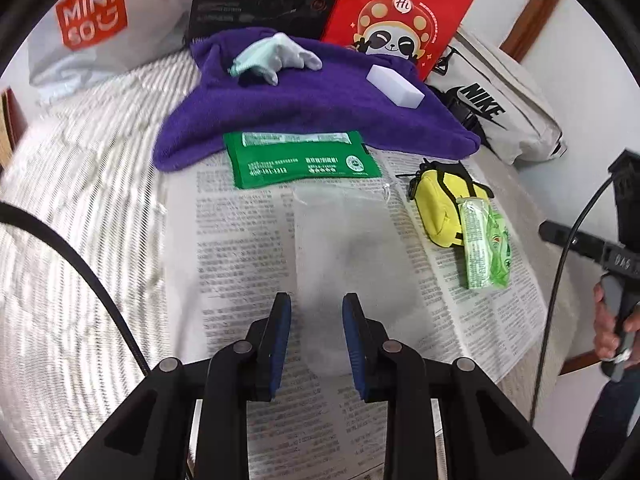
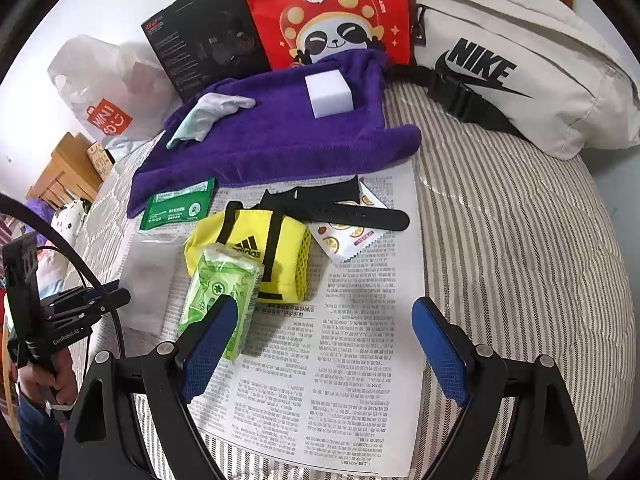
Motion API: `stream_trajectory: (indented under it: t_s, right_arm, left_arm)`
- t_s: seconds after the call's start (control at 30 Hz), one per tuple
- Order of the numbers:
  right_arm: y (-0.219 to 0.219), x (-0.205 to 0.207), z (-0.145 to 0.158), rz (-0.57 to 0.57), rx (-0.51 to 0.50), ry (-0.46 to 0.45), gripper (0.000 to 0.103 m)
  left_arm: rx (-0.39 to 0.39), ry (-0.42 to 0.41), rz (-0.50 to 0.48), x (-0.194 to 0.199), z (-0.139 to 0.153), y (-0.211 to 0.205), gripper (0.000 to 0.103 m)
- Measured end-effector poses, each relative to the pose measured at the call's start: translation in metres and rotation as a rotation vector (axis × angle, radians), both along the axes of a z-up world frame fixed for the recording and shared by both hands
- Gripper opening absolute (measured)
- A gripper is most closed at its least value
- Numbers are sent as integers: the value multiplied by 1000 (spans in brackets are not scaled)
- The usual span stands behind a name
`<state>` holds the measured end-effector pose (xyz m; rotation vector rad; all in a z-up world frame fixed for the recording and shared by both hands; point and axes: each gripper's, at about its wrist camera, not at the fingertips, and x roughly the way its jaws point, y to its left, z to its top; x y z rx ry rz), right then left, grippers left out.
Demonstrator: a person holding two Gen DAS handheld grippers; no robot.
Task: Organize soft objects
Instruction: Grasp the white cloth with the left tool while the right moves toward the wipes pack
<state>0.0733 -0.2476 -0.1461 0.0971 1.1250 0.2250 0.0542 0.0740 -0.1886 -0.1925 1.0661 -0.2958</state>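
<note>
A purple towel [image 1: 304,112] [image 2: 280,136] lies at the back of the newspaper [image 1: 240,240] [image 2: 340,360], with a pale glove [image 1: 276,58] [image 2: 208,116] and a white sponge block [image 1: 394,86] [image 2: 330,92] on it. A green packet [image 1: 300,160] [image 2: 176,208], a translucent mesh pouch [image 1: 340,248], a yellow Adidas pouch [image 1: 444,208] [image 2: 256,252] and a green tissue pack [image 1: 484,248] [image 2: 216,292] lie on the paper. My left gripper [image 1: 316,312] is open above the mesh pouch. My right gripper [image 2: 320,340] is open wide, empty, right of the tissue pack.
A black watch strap [image 2: 340,208] and a fruit-print sachet [image 2: 348,232] lie behind the yellow pouch. A red panda bag [image 2: 320,12], a black box [image 2: 208,32], a Miniso bag [image 1: 88,16] and a white Nike bag [image 2: 520,68] stand at the back on the striped bedding [image 2: 520,260].
</note>
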Motion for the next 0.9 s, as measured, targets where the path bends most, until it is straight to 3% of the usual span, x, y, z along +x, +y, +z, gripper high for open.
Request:
stream_trajectory:
  t_s: [0.07, 0.1, 0.2, 0.53, 0.67, 0.9]
  right_arm:
    - [0, 0, -3, -3, -3, 5, 88]
    - [-1, 0, -4, -4, -4, 11, 88]
    - [-1, 0, -6, -5, -4, 20, 88]
    - [8, 2, -11, 21, 3, 31, 88]
    - [12, 2, -15, 35, -5, 41, 88]
    - [17, 2, -19, 42, 1, 50, 88]
  left_arm:
    - [4, -4, 8, 1, -1, 1, 19]
    - [5, -9, 12, 1, 1, 1, 9]
    - [-10, -45, 21, -3, 13, 5, 7]
    - [-1, -114, 37, -10, 51, 17, 7]
    - [-6, -109, 41, -14, 51, 24, 7]
    - [-15, -68, -72, -16, 37, -11, 8]
